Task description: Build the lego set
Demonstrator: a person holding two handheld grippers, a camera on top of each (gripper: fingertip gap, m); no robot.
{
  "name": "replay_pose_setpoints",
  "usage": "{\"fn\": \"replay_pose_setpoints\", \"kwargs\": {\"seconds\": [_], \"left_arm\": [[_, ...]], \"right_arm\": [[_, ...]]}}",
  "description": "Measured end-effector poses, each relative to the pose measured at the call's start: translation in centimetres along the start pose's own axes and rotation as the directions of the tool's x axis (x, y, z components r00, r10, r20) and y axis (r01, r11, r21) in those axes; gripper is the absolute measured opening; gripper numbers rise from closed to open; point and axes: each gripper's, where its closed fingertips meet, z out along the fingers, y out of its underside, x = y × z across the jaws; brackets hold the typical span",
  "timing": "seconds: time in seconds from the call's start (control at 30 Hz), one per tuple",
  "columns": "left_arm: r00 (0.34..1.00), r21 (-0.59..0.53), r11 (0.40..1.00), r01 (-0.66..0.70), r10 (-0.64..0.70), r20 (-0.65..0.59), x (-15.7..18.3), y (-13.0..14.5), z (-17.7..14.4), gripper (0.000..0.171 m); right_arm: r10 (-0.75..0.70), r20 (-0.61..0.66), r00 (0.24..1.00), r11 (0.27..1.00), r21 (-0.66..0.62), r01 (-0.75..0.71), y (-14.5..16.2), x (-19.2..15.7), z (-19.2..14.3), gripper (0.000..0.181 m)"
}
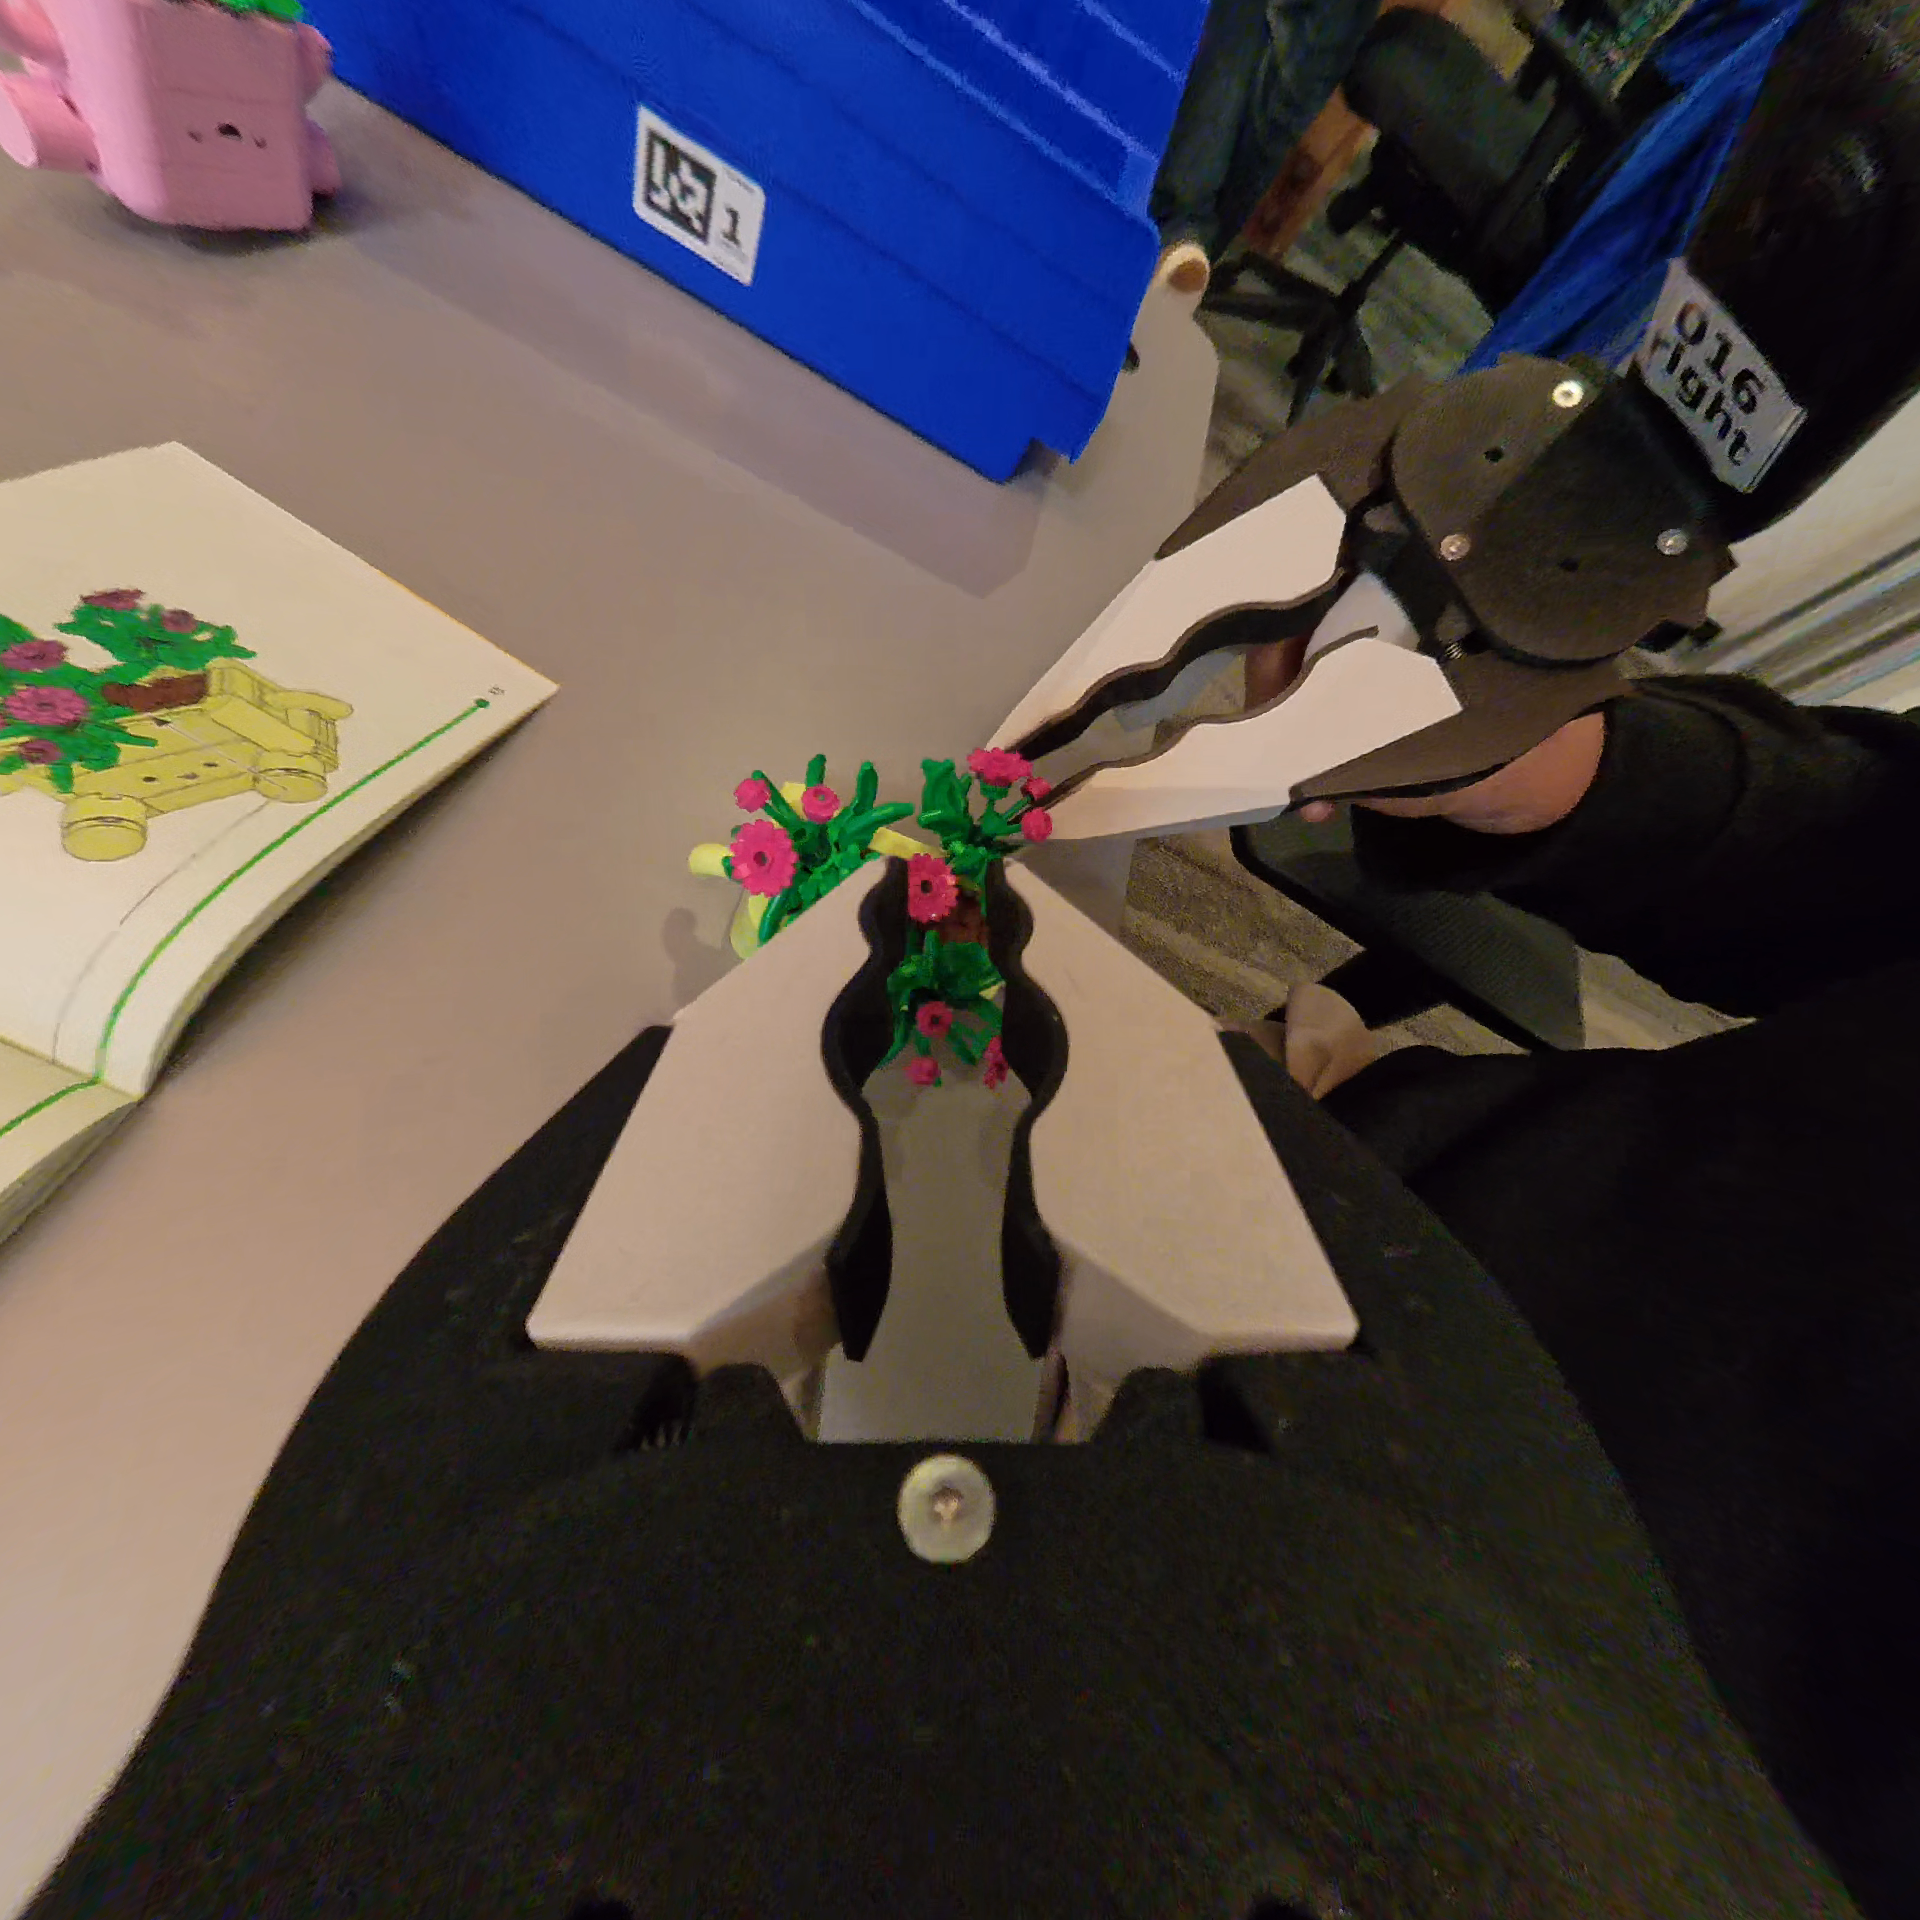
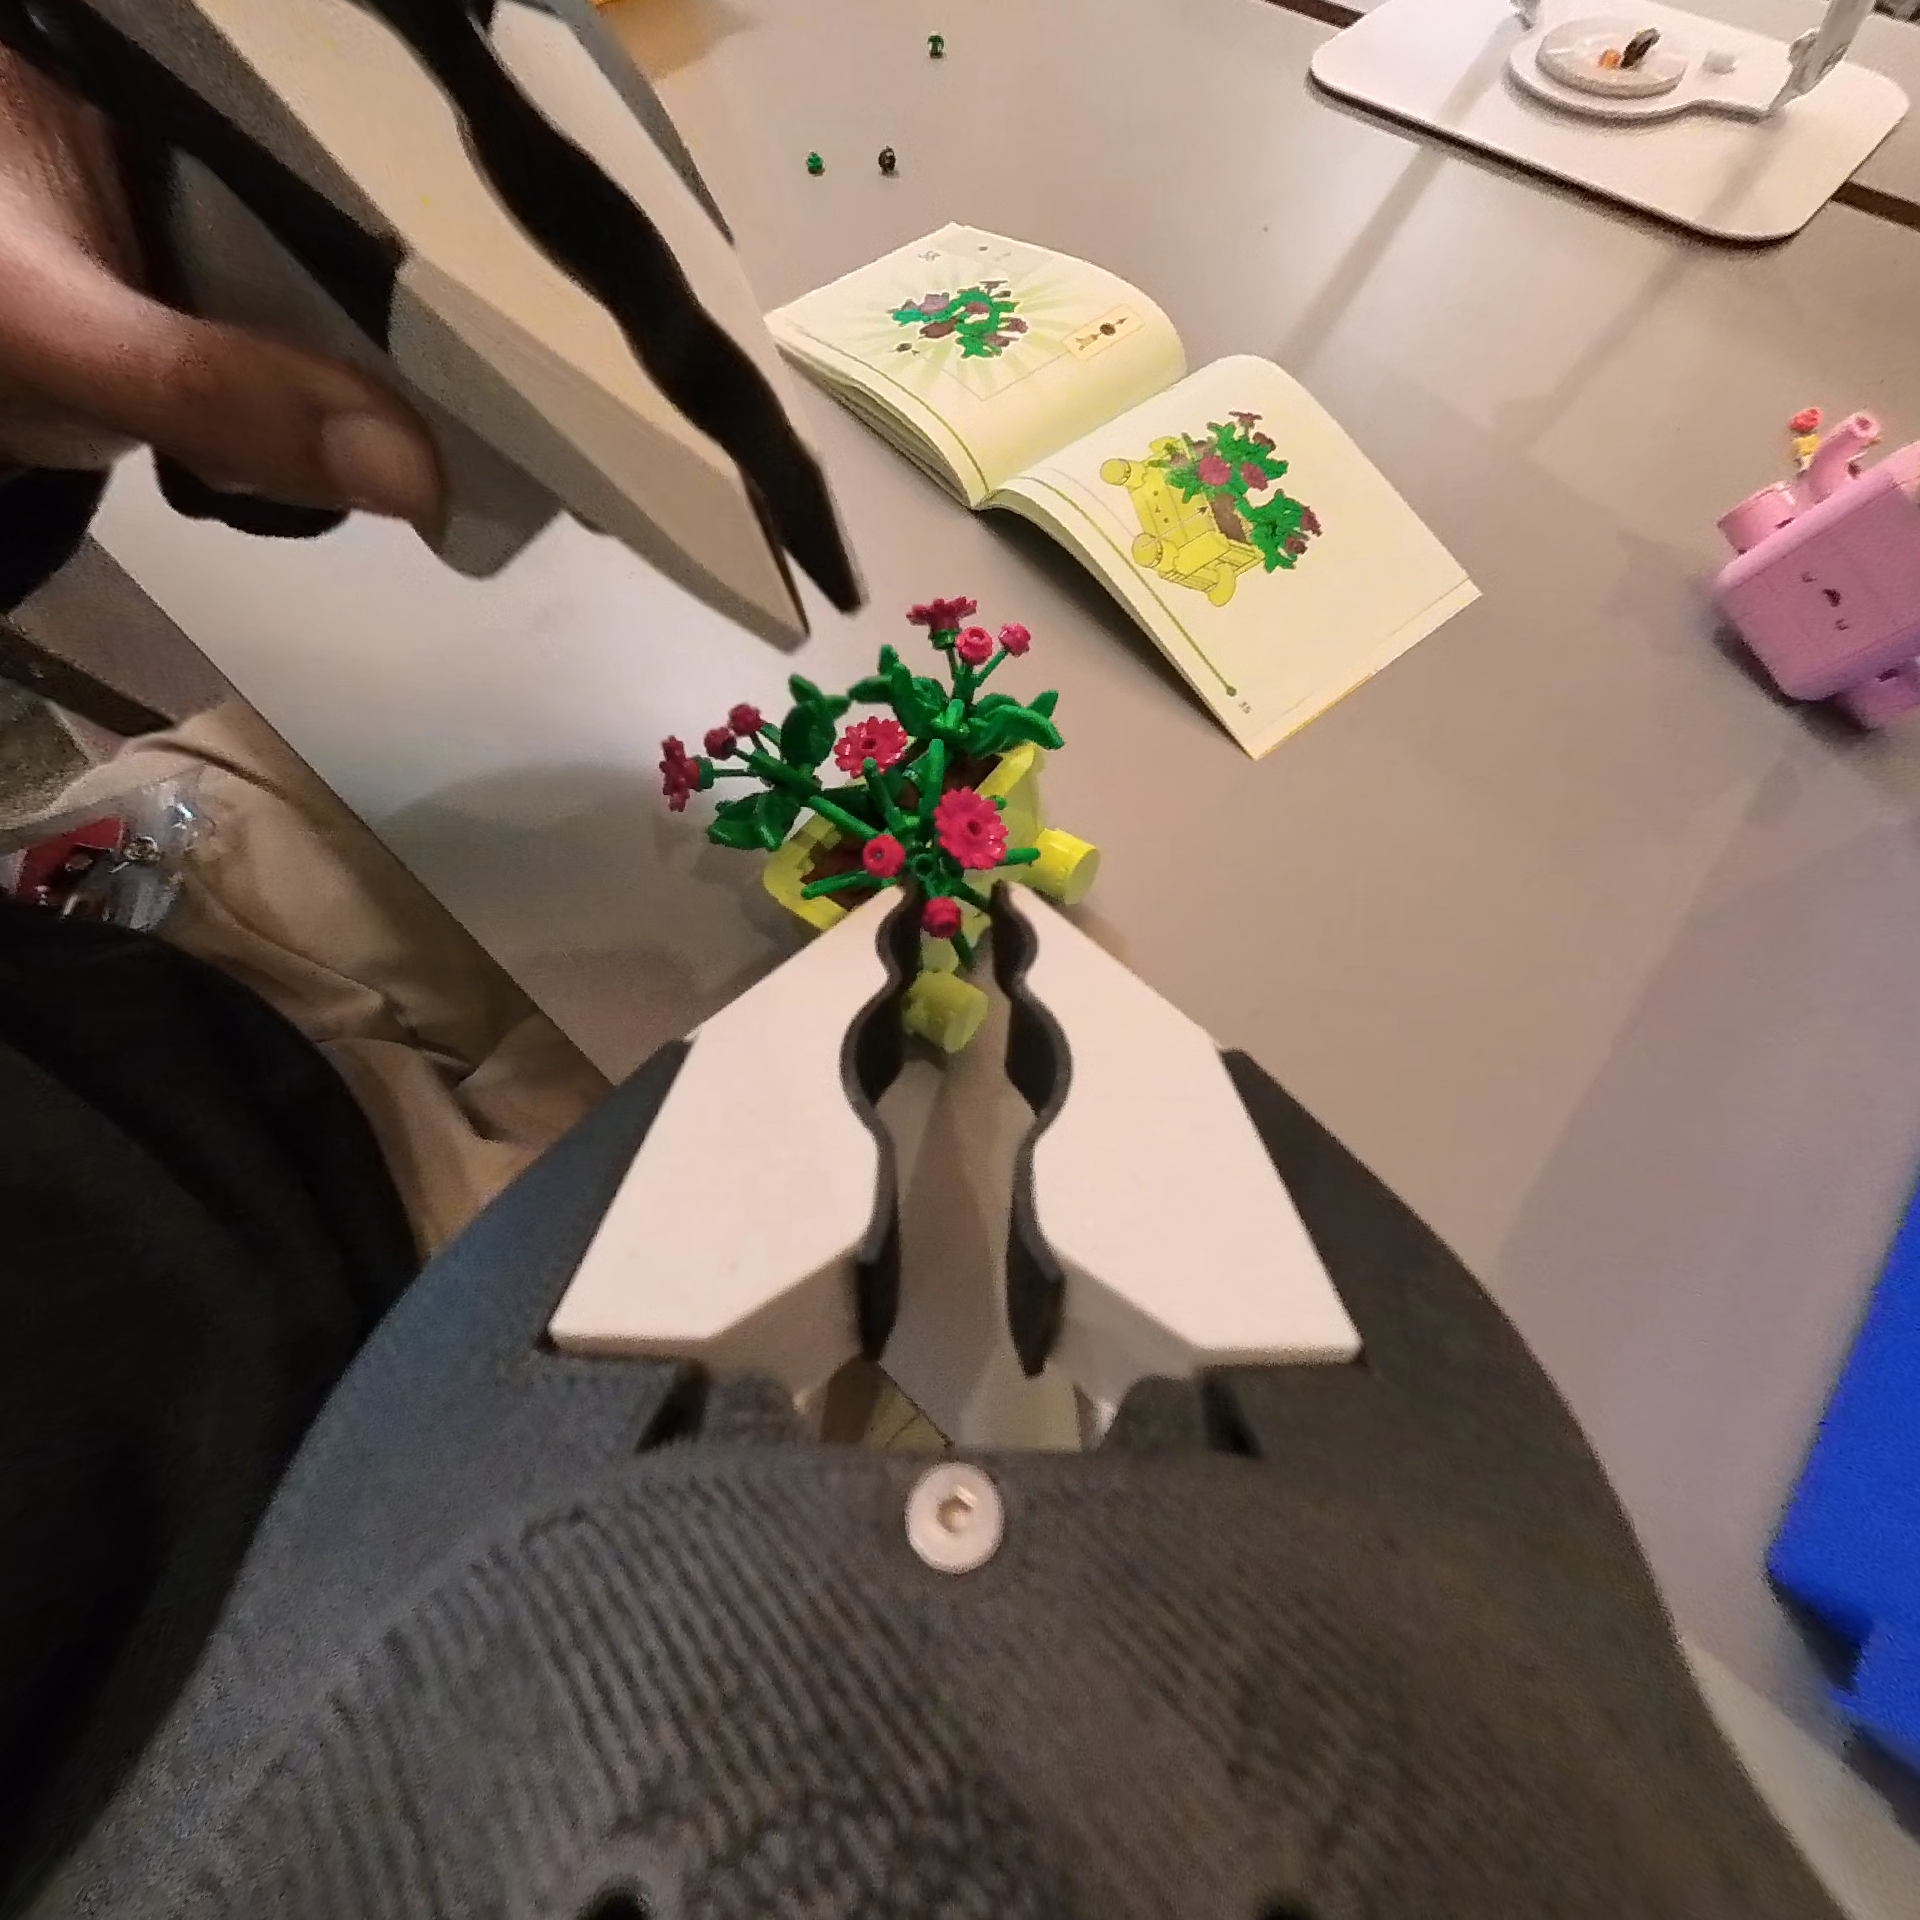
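A yellow Lego cart point(image 2: 1042, 781) filled with green stems and pink flowers point(image 2: 871, 744) stands on the grey table; it also shows in the left wrist view point(image 1: 790, 847). My right gripper point(image 2: 948, 914) reaches in at its near side, jaws closed to a narrow gap around a small pink flower and its green stem point(image 2: 941, 914). It enters the left wrist view from the right point(image 1: 1029, 787), with its tips in the flowers. My left gripper point(image 1: 943, 868) hovers just above the plant, nearly shut and empty; it also shows in the right wrist view point(image 2: 826, 618).
An open instruction booklet point(image 2: 1195, 499) lies beyond the cart and shows in the left wrist view point(image 1: 208, 748). A pink Lego model point(image 2: 1818, 592) and a blue bin point(image 1: 883, 208) stand farther off. Small loose pieces point(image 2: 885, 158) and a white tray point(image 2: 1475, 125) lie at the back. There is about 5 cm between the tips of the two grippers.
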Motion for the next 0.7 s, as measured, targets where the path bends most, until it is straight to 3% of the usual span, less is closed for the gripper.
{"fn": "replay_pose_setpoints", "kwargs": {"seconds": [0.33,0.53,0.7], "left_arm": [[0.996,0.156,0.988,-0.020,0.005,0.091,-1.7,-0.4,-4.1,0.016],[0.992,0.258,0.966,0.023,-0.054,0.111,-3.1,2.1,-4.6,0.021],[0.990,0.258,0.959,0.117,-0.134,0.048,-1.3,4.4,-2.9,0.031]], "right_arm": [[0.023,-0.021,1.000,1.000,-0.013,-0.024,1.3,0.5,-1.7,0.030],[0.122,0.052,0.991,0.993,-0.016,-0.121,3.7,-0.2,-1.1,0.042],[0.098,0.085,0.992,0.995,-0.033,-0.095,4.5,-0.8,0.2,0.044]]}}
